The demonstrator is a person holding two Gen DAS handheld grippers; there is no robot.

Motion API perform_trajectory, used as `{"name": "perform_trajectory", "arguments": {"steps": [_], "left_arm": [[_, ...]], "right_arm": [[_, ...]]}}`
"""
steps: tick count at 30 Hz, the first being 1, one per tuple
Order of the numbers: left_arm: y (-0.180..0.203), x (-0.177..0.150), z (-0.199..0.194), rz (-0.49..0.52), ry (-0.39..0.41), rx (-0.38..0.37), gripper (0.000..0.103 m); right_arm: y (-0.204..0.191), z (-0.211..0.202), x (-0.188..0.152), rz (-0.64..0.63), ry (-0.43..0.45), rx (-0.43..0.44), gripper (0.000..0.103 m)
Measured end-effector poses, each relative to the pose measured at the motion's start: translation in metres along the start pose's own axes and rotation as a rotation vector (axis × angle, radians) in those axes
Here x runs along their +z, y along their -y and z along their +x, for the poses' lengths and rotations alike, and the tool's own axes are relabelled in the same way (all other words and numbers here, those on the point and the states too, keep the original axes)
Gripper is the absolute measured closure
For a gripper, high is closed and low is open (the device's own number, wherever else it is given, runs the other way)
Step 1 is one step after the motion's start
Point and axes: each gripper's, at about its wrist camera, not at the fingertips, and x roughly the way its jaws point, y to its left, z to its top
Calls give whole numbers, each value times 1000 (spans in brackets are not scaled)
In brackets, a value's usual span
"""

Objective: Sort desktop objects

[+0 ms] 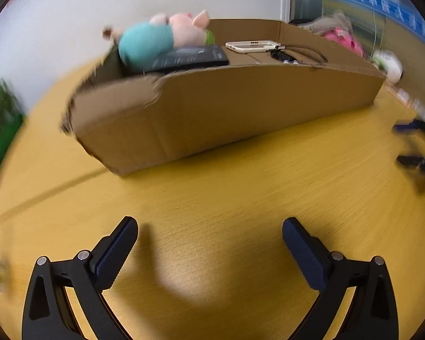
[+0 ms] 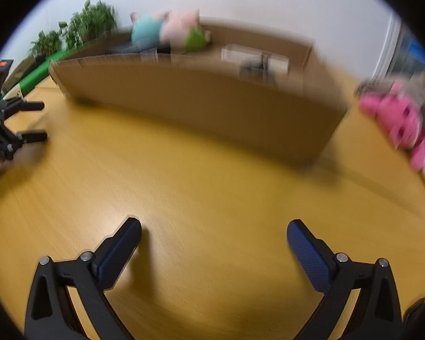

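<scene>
A shallow cardboard box (image 1: 212,110) stands on the yellow wooden table (image 1: 226,212). In it lie a pink and teal pig plush (image 1: 161,38), a dark flat book or tablet (image 1: 189,56), a white phone (image 1: 252,46) and a black cable (image 1: 294,55). The box (image 2: 198,99) and plush (image 2: 167,29) also show in the right wrist view, blurred. My left gripper (image 1: 209,235) is open and empty, low over the table in front of the box. My right gripper (image 2: 214,235) is open and empty too. It also shows at the right edge of the left wrist view (image 1: 410,144).
A pink toy (image 2: 396,119) lies on the table to the right of the box, with a white object (image 1: 389,65) behind it. Green plants (image 2: 79,25) stand at the far left. A green strip (image 2: 39,73) lies beside the box. My left gripper shows at the left (image 2: 31,120).
</scene>
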Motion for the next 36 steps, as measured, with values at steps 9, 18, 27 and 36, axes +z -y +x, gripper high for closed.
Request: {"name": "perform_trajectory", "arguments": {"steps": [9, 18, 27, 36], "left_arm": [[-31, 18, 6, 139, -12, -109, 0], [-47, 34, 15, 139, -14, -107, 0], [-48, 29, 13, 135, -11, -100, 0], [-47, 29, 13, 132, -11, -97, 0]], "right_arm": [[20, 16, 21, -34, -10, 9, 0], [28, 16, 23, -177, -15, 116, 0], [30, 11, 17, -223, -18, 150, 0], [30, 11, 17, -223, -18, 149, 0]]}}
